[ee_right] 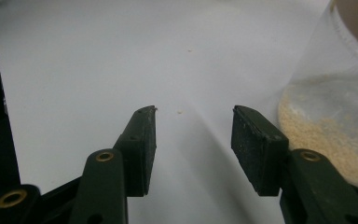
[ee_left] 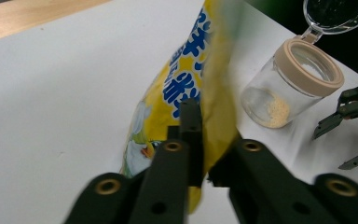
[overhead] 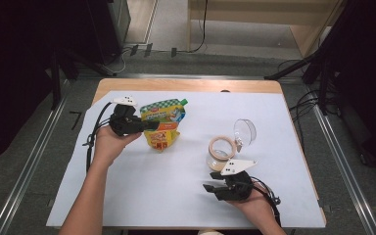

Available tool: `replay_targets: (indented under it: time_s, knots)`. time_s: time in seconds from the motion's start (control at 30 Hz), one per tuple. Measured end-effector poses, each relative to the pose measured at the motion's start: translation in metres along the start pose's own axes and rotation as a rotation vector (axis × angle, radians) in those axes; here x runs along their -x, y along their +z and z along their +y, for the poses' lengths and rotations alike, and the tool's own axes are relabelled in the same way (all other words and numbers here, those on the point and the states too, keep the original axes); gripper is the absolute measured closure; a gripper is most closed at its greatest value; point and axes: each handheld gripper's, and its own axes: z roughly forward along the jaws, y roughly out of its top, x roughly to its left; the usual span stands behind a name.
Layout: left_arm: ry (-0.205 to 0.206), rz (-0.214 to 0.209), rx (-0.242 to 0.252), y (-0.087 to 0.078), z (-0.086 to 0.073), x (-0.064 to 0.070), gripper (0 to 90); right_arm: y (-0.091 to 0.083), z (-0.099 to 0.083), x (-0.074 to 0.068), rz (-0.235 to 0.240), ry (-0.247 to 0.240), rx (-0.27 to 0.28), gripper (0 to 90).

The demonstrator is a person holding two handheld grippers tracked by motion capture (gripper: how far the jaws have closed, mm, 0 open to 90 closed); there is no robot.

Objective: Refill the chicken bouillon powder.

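Yellow-and-green foil snack pouch [overhead: 162, 123] stands upright on the white table sheet [overhead: 127, 196], pinched by your left gripper [overhead: 144, 126], its jaws clamped on the edge. Your right gripper [overhead: 214, 187] waits with jaws apart, holding nothing, just beside the clear glass jar with beige rim [overhead: 220, 152]. Its hinged lid [overhead: 245, 131] is open; some powder sits inside, and judging by that, most pouring remains.

Yellow and green pouch [overhead: 162, 125] with blue writing, clear jar [overhead: 219, 155] with a tan rim, yellowish powder [ee_left: 276, 111] inside, white table cover [overhead: 142, 191], black grippers [overhead: 214, 188]
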Motion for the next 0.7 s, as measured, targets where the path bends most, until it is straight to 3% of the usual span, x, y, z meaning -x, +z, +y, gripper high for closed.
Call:
replay_targets:
  time_s: [0.1,0.3,0.37,0.7]
  knots:
    - [0.027,0.003,-0.027,0.000,0.003,0.003,90.0,0.000,0.001,0.000,0.011,0.010,0.007,51.6]
    - [-0.013,0.000,-0.031,-0.009,0.008,0.005,90.0,-0.005,0.007,-0.002,0.024,0.016,0.038,51.9]
    - [-0.001,-0.002,-0.033,-0.013,0.011,0.009,90.0,-0.005,0.010,-0.003,0.031,0.014,0.049,52.0]
    - [0.008,-0.048,-0.007,-0.029,0.024,0.027,90.0,0.010,0.030,-0.014,0.047,-0.024,0.021,52.4]
